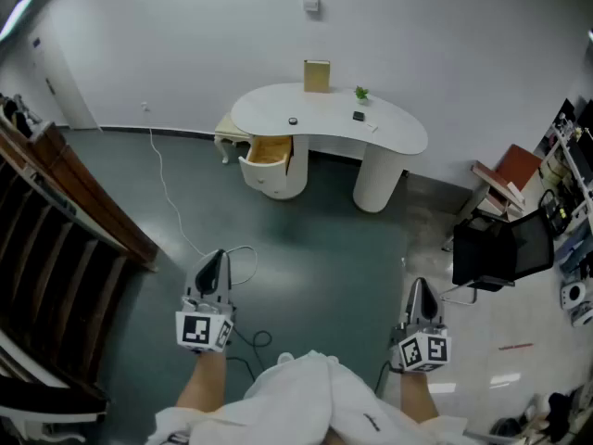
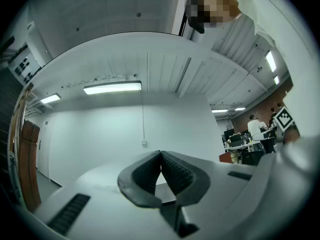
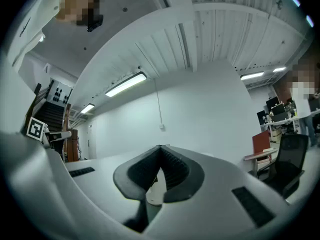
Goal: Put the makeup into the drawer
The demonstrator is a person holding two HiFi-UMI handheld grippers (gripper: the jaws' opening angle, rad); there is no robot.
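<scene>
A white curved vanity table stands by the far wall, and the drawer in its left pedestal is pulled open. On the tabletop lie two small dark makeup items and a thin pale one. My left gripper and right gripper hang low in the head view, far from the table, both shut and empty. In the left gripper view the left gripper has its jaws touching at the tips. The right gripper looks the same in the right gripper view, with part of the table behind it.
A tan box and a small plant stand at the table's back. A wooden stair rail runs along the left. A white cable trails across the green floor. A black office chair and a red chair stand at the right.
</scene>
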